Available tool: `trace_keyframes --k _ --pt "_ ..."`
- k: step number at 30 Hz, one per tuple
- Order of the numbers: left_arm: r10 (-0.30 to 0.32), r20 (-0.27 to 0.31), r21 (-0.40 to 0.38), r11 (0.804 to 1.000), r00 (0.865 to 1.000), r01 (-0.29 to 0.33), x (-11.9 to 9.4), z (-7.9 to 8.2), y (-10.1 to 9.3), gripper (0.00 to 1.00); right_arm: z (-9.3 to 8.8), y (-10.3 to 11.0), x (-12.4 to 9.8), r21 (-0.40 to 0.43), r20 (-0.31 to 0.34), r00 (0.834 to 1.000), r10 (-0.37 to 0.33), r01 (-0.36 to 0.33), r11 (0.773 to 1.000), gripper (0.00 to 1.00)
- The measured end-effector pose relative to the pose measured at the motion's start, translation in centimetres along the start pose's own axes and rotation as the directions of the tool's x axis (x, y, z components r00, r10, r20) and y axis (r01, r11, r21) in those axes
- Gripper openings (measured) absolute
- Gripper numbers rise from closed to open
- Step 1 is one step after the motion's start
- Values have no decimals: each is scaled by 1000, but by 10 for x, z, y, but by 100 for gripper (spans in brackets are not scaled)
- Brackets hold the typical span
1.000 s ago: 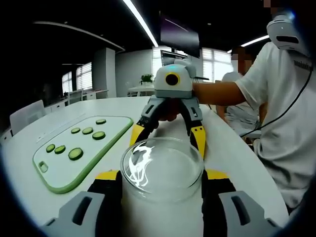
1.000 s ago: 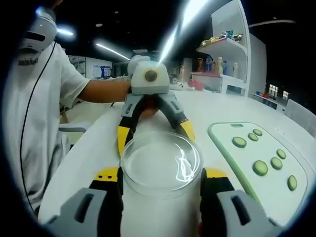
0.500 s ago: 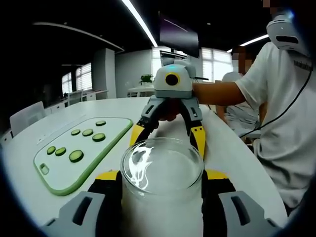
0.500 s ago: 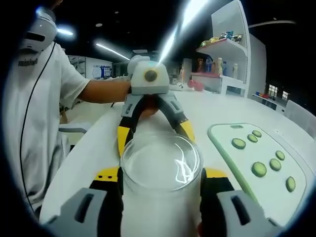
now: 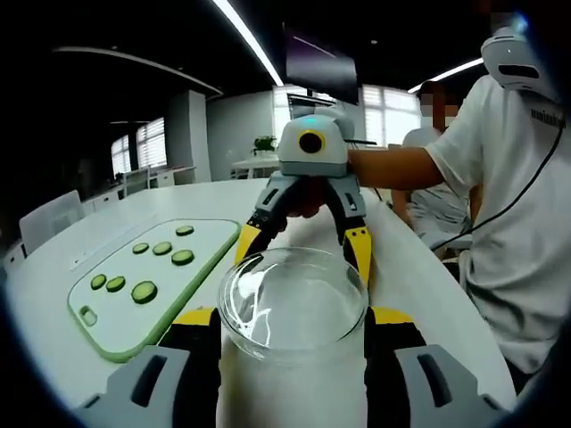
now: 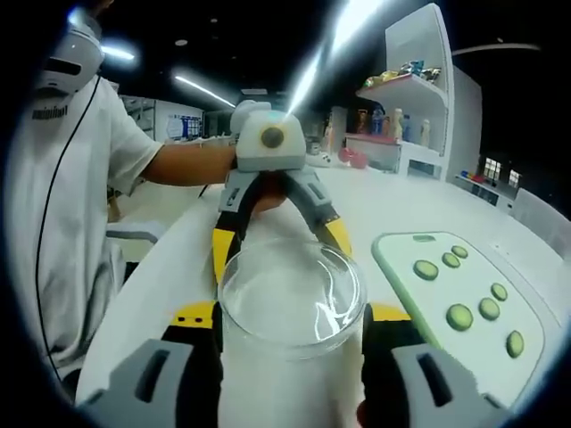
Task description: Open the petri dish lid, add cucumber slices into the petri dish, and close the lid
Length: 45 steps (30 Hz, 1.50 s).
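A clear round petri dish with its lid on is held over the white table, between both grippers. My left gripper is shut on its near sides in the left gripper view, and the right gripper clasps it from the far side. In the right gripper view the same dish sits between my right gripper jaws, with the left gripper opposite. Several cucumber slices lie on a green-edged cutting board, also seen as slices on the board.
The person's white-shirted body stands close at the table's edge. A white shelf unit with bottles rises behind the table. A white chair stands beyond the board. Another person sits farther back.
Both views have shifted slightly, so the cutting board sits a little differently in each. The dish stays between both pairs of jaws, and both grips look unchanged.
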<state>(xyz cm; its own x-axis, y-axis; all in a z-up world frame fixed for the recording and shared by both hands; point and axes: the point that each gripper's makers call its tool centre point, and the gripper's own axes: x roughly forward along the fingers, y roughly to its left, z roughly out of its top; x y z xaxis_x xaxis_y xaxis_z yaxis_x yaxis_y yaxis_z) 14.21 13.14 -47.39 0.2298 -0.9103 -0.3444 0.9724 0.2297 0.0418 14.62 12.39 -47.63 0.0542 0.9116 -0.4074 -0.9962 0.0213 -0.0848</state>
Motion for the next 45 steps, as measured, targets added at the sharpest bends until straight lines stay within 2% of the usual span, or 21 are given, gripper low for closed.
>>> trace_keyframes --k 12,23,38,45 --pt "7 8 14 1000 1000 -7 -5 8 0 65 10 1 -2 -13 2 1000 -3 3 1000 62" --pt "36 11 20 999 999 -36 -24 13 -2 64 27 6 7 -35 8 1000 14 -14 999 62" --pt "111 3 16 994 994 -111 -70 6 -6 64 52 19 45 -73 8 997 81 -80 994 62" --pt "138 -6 7 990 990 -138 -88 -2 -7 64 58 23 62 -83 9 994 106 -105 991 62"
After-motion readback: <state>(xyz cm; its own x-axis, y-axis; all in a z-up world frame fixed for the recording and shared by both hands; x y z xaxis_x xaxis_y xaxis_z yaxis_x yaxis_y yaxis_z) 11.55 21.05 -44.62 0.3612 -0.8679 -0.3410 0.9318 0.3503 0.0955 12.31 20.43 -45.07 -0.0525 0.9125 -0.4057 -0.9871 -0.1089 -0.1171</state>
